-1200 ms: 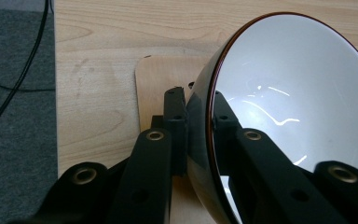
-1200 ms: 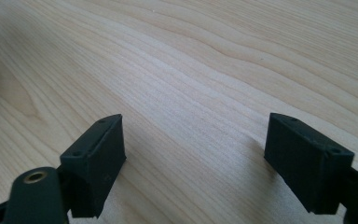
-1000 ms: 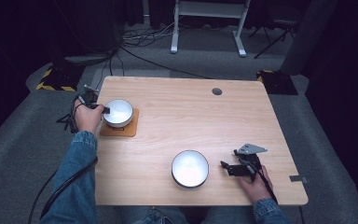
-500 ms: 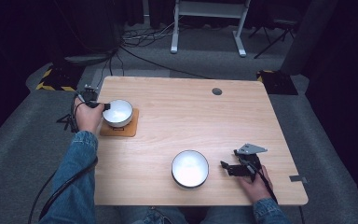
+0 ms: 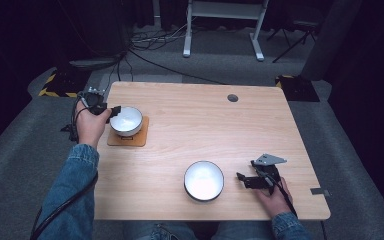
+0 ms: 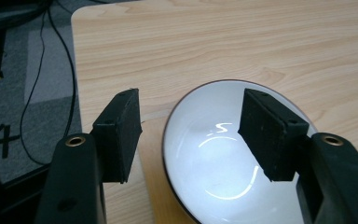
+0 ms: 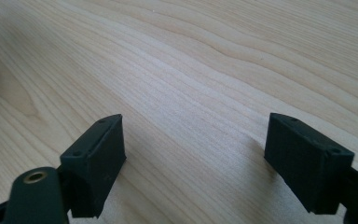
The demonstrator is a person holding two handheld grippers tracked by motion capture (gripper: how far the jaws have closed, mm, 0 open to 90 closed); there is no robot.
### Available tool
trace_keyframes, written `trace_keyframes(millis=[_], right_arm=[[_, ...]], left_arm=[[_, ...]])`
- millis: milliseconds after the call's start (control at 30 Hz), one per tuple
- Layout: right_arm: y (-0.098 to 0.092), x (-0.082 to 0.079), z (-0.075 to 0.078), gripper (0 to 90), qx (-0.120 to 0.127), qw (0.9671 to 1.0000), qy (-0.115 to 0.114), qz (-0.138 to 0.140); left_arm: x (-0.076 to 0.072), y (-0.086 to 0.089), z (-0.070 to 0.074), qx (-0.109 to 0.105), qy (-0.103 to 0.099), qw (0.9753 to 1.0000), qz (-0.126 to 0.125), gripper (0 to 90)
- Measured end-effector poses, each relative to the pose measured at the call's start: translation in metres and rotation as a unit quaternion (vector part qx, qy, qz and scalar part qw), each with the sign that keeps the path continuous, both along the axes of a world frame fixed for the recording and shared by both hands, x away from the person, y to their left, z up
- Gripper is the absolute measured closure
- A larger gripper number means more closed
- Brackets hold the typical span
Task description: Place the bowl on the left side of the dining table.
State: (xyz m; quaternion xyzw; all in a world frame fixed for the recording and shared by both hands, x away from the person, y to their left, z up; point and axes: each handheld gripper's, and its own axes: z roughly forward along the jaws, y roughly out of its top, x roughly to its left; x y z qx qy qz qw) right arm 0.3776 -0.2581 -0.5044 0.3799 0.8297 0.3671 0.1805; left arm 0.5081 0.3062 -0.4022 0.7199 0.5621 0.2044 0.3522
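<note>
Bare light wooden tabletop (image 7: 191, 93) lies ahead of the right gripper (image 7: 193, 158); a dark-rimmed white bowl (image 5: 204, 180) sits just beside it

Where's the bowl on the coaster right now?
High view: bowl sits on the brown coaster at the table's left, the open left hand-held gripper straddling its rim.

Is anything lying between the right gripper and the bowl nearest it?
No. In the high view, only bare tabletop separates the right gripper from the near bowl.
</note>
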Motion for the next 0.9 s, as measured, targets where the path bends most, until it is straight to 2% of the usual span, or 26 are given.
trace_keyframes(millis=[67,100,133,233,533,600,667,767,833,900], right_arm=[[0.000,0.000,0.000,20.5,0.000,1.0000,0.000,0.000],[0.000,0.000,0.000,20.5,0.000,1.0000,0.000,0.000],[0.000,0.000,0.000,20.5,0.000,1.0000,0.000,0.000],[0.000,0.000,0.000,20.5,0.000,1.0000,0.000,0.000],[0.000,0.000,0.000,20.5,0.000,1.0000,0.000,0.000],[0.000,0.000,0.000,20.5,0.000,1.0000,0.000,0.000],[0.000,0.000,0.000,20.5,0.000,1.0000,0.000,0.000],[0.000,0.000,0.000,20.5,0.000,1.0000,0.000,0.000],[0.000,0.000,0.000,20.5,0.000,1.0000,0.000,0.000],[0.000,0.000,0.000,20.5,0.000,1.0000,0.000,0.000]], left_arm=[[-0.003,-0.001,0.002,-0.001,-0.002,1.0000,-0.003,38.8],[-0.009,-0.003,0.006,0.001,-0.006,0.9999,-0.014,38.8],[-0.009,-0.003,0.006,0.001,-0.006,0.9999,-0.014,38.8],[-0.022,-0.006,0.014,0.003,-0.015,0.9994,-0.030,38.7],[-0.046,-0.016,0.028,0.003,-0.022,0.9976,-0.066,38.4],[-0.055,-0.021,0.032,0.008,-0.024,0.9963,-0.083,38.4],[-0.058,-0.023,0.034,0.007,-0.024,0.9958,-0.088,38.4],[-0.071,-0.033,0.039,0.013,-0.029,0.9933,-0.112,38.2],[-0.078,-0.038,0.043,0.016,-0.040,0.9919,-0.120,38.4],[-0.085,-0.044,0.047,0.028,-0.057,0.9899,-0.127,38.6]])
